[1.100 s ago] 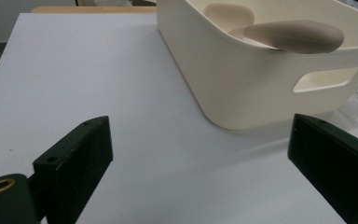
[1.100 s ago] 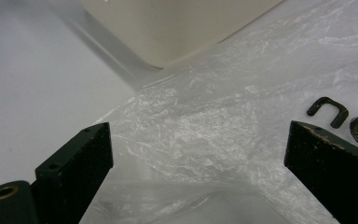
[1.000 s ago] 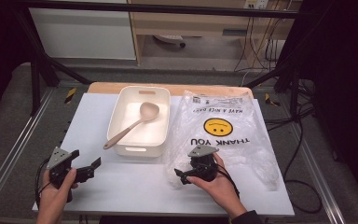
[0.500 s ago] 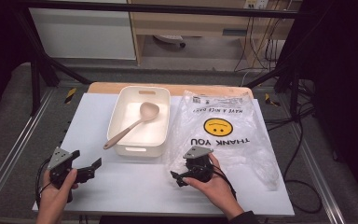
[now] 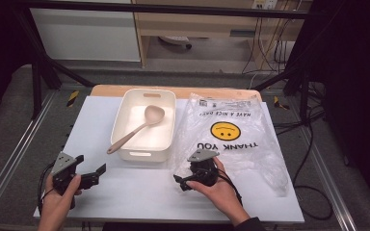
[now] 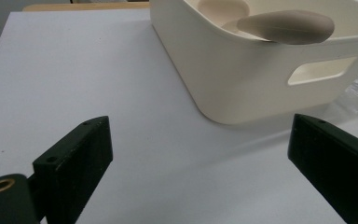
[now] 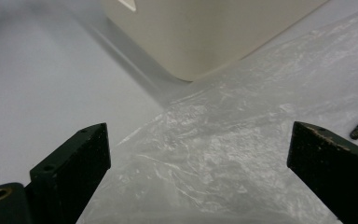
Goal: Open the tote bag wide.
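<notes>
Fingers spread wide and empty, the right gripper hangs low over the near corner of a clear bag printed with a yellow smiley and the words THANK YOU; in the right gripper view crinkled film lies flat between and beyond the two black fingers, which stand clear of it. Just past the fingers on that gripper's left, a rounded corner of the cream tub stands on the worktop, with the bag's edge running up against its base. The person's right hand cups the gripper from below, a cable trailing behind it.

The left gripper is likewise open and holds nothing, its fingers hovering over bare white worktop. Ahead of them and to the right stands the tub, near but not touching, its cut-out handle facing the gripper. A beige spoon rests inside, bowl toward the far end, its handle propped on the near rim and jutting past it toward the left gripper. The left hand grips the tool near the worktop's front edge.

The two grippers sit well apart, the tub's near wall between and just beyond them, the bag beside the tub on the right.
</notes>
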`<state>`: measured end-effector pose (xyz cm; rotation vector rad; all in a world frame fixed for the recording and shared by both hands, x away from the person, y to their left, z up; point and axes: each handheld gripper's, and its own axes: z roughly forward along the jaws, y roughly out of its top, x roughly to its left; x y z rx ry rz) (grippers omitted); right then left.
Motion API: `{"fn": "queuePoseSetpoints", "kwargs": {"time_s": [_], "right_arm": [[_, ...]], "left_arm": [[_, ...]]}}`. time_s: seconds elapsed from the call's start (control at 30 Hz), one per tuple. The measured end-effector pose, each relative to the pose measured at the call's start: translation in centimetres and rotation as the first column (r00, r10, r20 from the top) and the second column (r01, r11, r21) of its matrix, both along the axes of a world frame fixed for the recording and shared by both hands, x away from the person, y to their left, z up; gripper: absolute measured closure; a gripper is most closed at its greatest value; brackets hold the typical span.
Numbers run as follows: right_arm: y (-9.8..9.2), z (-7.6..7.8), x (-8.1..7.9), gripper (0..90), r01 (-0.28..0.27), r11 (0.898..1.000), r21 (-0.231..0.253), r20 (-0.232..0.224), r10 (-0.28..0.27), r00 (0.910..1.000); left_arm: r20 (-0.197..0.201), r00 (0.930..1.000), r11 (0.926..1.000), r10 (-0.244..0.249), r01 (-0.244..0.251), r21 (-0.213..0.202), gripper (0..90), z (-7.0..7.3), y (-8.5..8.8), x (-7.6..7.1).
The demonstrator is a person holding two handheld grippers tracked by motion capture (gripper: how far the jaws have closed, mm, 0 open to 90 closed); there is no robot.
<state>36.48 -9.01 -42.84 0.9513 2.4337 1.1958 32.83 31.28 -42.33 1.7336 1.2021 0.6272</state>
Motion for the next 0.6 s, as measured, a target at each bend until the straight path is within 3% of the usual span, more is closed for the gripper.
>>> {"fn": "queuePoseSetpoints", "kwargs": {"time_s": [0.23,0.6], "right_arm": [[0.9,-0.8,-0.1,6.7,-0.022,0.998,-0.052,-0.003,0.022,0.9998],[0.9,-1.7,0.4,5.9,-0.025,0.996,-0.081,-0.018,0.023,0.9996]], "left_arm": [[-0.002,0.9999,0.9999,-0.012,0.012,0.0,6.1,0.0,-0.1,0.0],[0.001,1.0,1.0,-0.005,0.005,0.0,6.1,0.0,0.0,0.0]]}}
